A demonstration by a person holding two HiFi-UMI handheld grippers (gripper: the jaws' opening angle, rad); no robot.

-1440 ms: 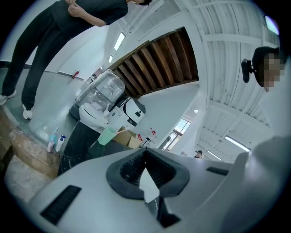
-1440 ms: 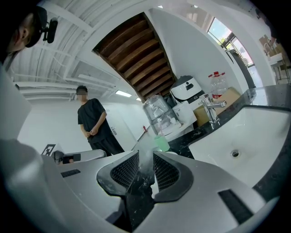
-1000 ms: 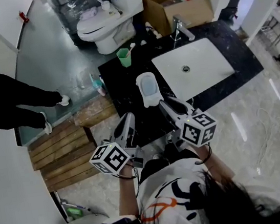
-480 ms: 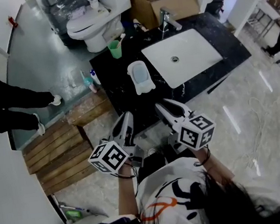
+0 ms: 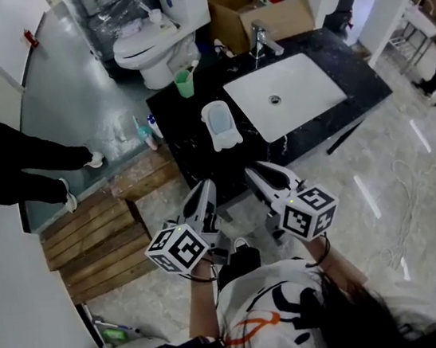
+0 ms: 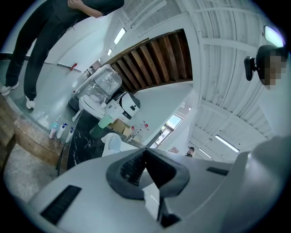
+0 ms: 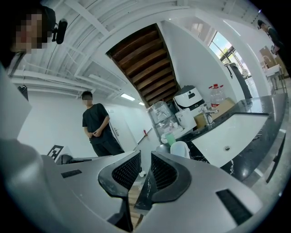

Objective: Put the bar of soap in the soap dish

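1. The soap dish (image 5: 221,124) stands on the black counter (image 5: 191,153), between the green cup (image 5: 184,83) and the sink (image 5: 326,85). A pale blue patch fills its hollow. Whether that patch is the bar of soap cannot be told, and no bar shows elsewhere.
2. The left gripper (image 5: 207,190) has its jaws pressed together on nothing. The right gripper (image 5: 255,174) has its jaws narrowly parted and empty.
3. Pose: both grippers are held side by side before the body. They point roughly level toward the counter, over the floor and well short of its edge.
4. Judged step: locate the bar. If it lies elsewhere, spread the jaws fully before approaching and grip its long sides firmly, since soap is likely slippery. Lower it flat into the dish and release it low.
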